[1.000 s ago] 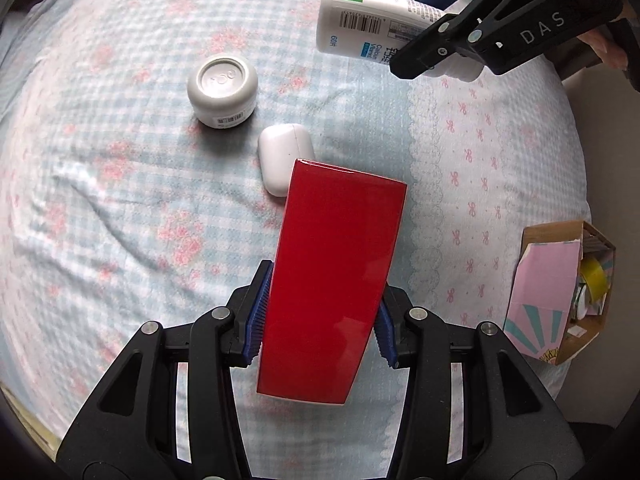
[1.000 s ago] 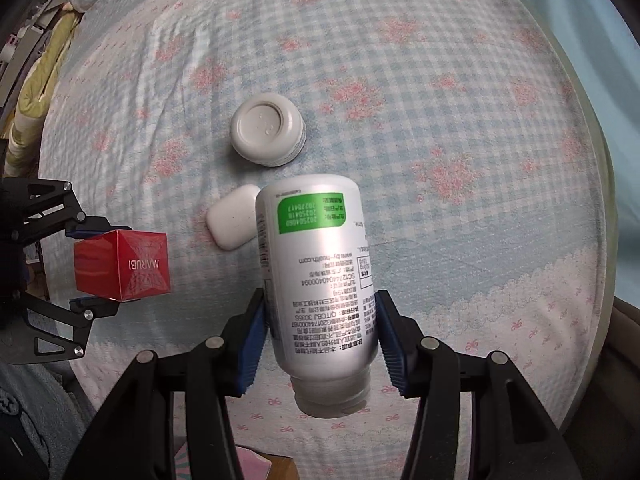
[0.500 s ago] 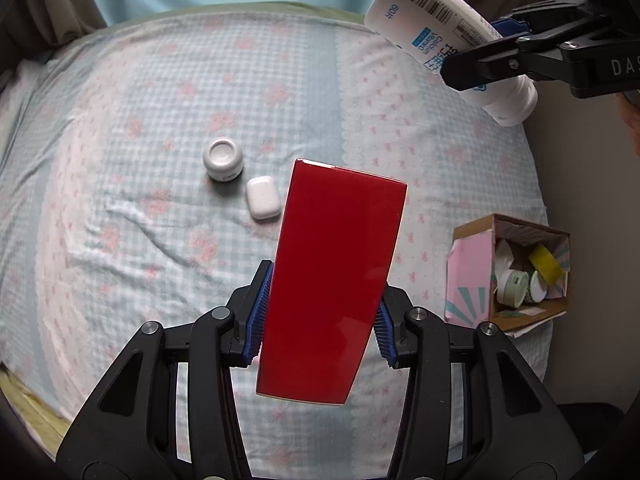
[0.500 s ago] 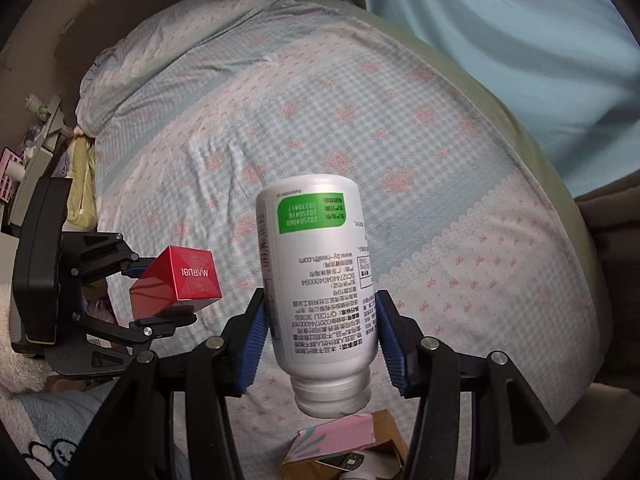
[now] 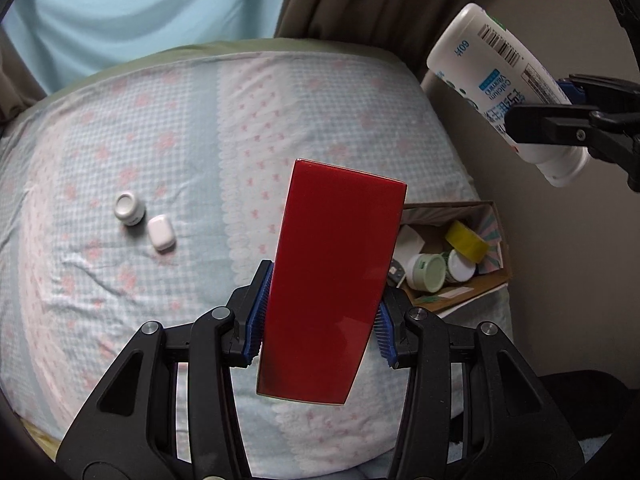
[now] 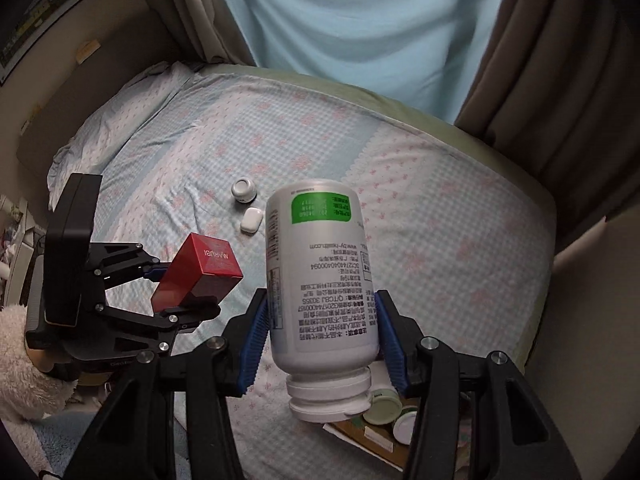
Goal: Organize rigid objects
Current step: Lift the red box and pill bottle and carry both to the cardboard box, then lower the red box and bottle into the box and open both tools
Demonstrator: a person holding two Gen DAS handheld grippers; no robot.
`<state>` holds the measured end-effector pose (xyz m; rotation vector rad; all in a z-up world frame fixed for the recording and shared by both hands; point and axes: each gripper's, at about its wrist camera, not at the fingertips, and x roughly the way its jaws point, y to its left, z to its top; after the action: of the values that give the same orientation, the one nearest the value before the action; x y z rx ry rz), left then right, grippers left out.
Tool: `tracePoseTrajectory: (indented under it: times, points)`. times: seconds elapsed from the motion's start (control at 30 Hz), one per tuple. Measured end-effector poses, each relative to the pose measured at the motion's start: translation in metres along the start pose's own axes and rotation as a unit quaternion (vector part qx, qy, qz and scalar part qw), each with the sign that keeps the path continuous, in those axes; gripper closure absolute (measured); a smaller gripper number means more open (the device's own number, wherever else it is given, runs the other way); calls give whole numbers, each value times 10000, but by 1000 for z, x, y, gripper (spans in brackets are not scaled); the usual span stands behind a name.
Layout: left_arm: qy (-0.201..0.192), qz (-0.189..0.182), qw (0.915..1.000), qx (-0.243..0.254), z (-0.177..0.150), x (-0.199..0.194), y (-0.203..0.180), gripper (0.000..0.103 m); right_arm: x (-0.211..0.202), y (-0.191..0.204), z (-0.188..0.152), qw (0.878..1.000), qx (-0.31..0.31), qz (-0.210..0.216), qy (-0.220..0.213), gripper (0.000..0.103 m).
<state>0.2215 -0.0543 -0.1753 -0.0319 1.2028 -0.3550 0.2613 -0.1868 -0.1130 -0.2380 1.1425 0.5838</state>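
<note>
Left gripper (image 5: pixel 320 320) clamps red box (image 5: pixel 332 280), long axis running forward between its jaws. Right gripper (image 6: pixel 320 336) clamps white bottle (image 6: pixel 320 280), cap toward the wrist. Cardboard box (image 5: pixel 486 276) lies ahead-right of the left jaws, directly beneath the right jaws; right hand judged nearer. Jar (image 5: pixel 129 209) and earbud case (image 5: pixel 161 232) sit far ahead-left on the bed (image 5: pixel 120 320).

Jar (image 5: pixel 129 209) and earbud case (image 5: pixel 161 232) lie touching, mid-bed (image 5: pixel 120 128). Cardboard box (image 5: pixel 472 276), holding tape roll (image 5: pixel 467 240) and lidded pots (image 5: pixel 426 272), is set beside the bed's right edge. Curtains (image 6: pixel 552 60) hang behind the bed.
</note>
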Motion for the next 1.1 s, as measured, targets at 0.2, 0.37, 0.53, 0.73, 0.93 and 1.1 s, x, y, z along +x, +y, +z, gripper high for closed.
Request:
tracePoseTrajectory:
  times: [0.2, 0.37, 0.53, 0.73, 0.93, 1.1]
  points:
    - [104, -245, 9988, 407, 9, 22, -59, 62, -28, -42, -63, 9962, 754, -392, -166, 56]
    - [290, -397, 9968, 634, 11, 51, -98, 62, -30, -80, -111, 9864, 1543, -527, -190, 56]
    - [556, -476, 9945, 754, 10, 83, -123, 62, -23, -110, -149, 9752, 2124, -617, -104, 56]
    - [876, -484, 9920, 769, 11, 127, -132, 62, -5, -133, -185, 9618, 2683, -547, -23, 56]
    - [1175, -417, 9895, 738, 15, 169, -133, 62, 30, -146, -212, 9544, 2964, -295, 202, 56]
    - [1441, -308, 9867, 684, 16, 209, -130, 62, 66, -156, -221, 9484, 3143, -167, 369, 56]
